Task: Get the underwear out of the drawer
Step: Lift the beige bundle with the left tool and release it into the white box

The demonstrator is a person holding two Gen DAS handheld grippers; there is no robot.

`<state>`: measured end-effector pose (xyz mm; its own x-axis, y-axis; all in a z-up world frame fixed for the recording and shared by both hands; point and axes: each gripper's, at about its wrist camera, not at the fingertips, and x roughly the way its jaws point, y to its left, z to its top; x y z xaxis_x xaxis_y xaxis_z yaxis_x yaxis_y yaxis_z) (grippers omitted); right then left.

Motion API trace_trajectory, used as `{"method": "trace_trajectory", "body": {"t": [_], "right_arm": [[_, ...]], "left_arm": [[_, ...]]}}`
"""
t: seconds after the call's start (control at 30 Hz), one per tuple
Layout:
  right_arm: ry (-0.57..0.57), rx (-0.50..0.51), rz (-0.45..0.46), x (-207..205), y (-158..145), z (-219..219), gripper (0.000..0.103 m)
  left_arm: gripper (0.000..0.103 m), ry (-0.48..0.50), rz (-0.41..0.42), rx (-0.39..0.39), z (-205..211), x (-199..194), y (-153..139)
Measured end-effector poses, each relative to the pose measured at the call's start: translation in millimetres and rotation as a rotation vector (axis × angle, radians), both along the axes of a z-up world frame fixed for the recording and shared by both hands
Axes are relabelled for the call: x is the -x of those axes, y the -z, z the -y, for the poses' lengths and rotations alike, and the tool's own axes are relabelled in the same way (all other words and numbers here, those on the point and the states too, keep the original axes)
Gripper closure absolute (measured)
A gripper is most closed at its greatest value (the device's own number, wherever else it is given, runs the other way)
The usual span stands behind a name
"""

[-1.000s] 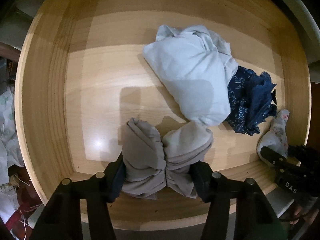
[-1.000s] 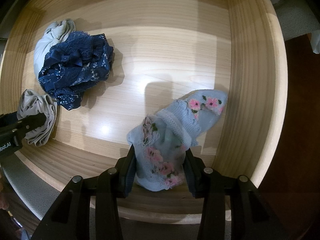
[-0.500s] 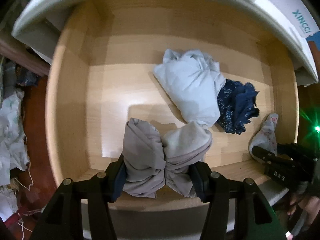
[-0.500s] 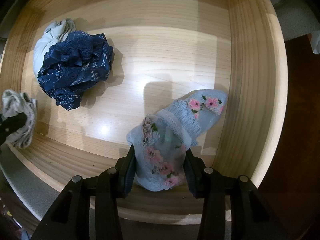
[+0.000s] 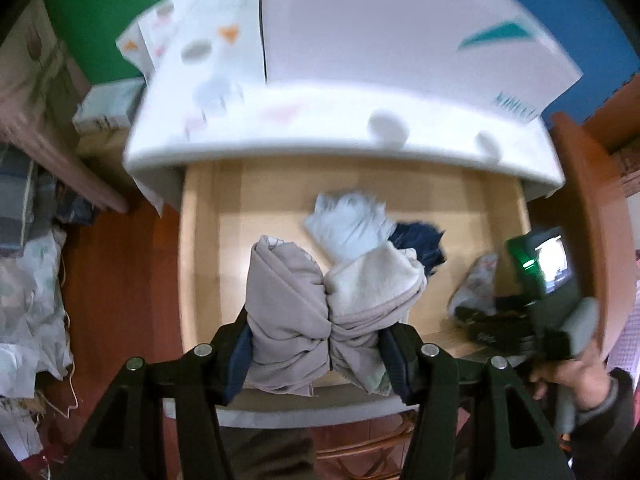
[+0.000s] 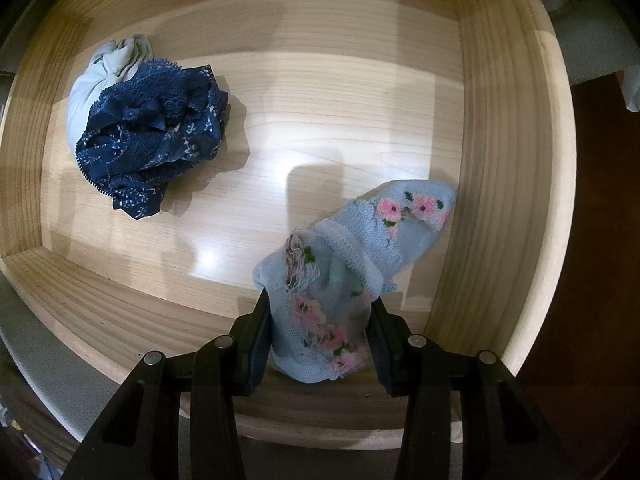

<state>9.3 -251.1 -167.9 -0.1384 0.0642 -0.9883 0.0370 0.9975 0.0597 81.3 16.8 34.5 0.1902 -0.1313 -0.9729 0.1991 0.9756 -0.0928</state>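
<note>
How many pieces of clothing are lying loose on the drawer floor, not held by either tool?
2: a navy lace piece at the drawer's back left, and a pale blue piece partly under it. More could be hidden beneath them.

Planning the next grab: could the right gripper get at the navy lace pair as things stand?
Probably not yet. The right gripper is shut on the floral pair. The drawer floor across to the navy lace pair looks bare.

Only text: blurred teal letters on the white box [image 5: 400,32] above the drawer, lower right corner, approx. "XINCCI" but can't read it for sure. Teal logo shape on same box, no words. Right wrist view: no text.
</note>
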Motion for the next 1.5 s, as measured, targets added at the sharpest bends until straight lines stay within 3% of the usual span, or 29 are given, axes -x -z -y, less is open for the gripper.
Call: {"method": "trace_trajectory", "body": {"t": [0.43, 0.73, 0.97, 1.2, 1.37, 1.5], "right_arm": [[0.001, 0.001, 0.0, 0.0, 0.0, -0.3, 0.062], [0.0, 0.001, 0.0, -0.4, 0.1, -0.4, 0.062], [0.002, 0.003, 0.0, -0.9, 0.2, -0.8, 0.062], [0.001, 0.007, -0.003, -2.4, 0.3, -1.2, 0.061], [0.0, 0.006, -0.002, -3.0, 0.3, -1.8, 0.061], [0.0, 0.006, -0.001, -3.3, 0.2, -1.9, 0.061]], "left_arm": [[0.046, 0.033, 0.256, 0.061, 14.2, -35.9, -133.9], [0.046, 0.056, 0.379, 0.081, 45.2, -85.8, -175.6], [0.046, 0.06, 0.397, 0.045, 70.4, -132.7, -165.6], [0.046, 0.01, 0.358, 0.019, 80.9, -168.1, -132.5], [0.045, 0.01, 0.314, -0.01, 87.7, -181.1, -101.9], [0.042, 0.021, 0.323, -0.029, 90.4, -180.6, -90.9]]}}
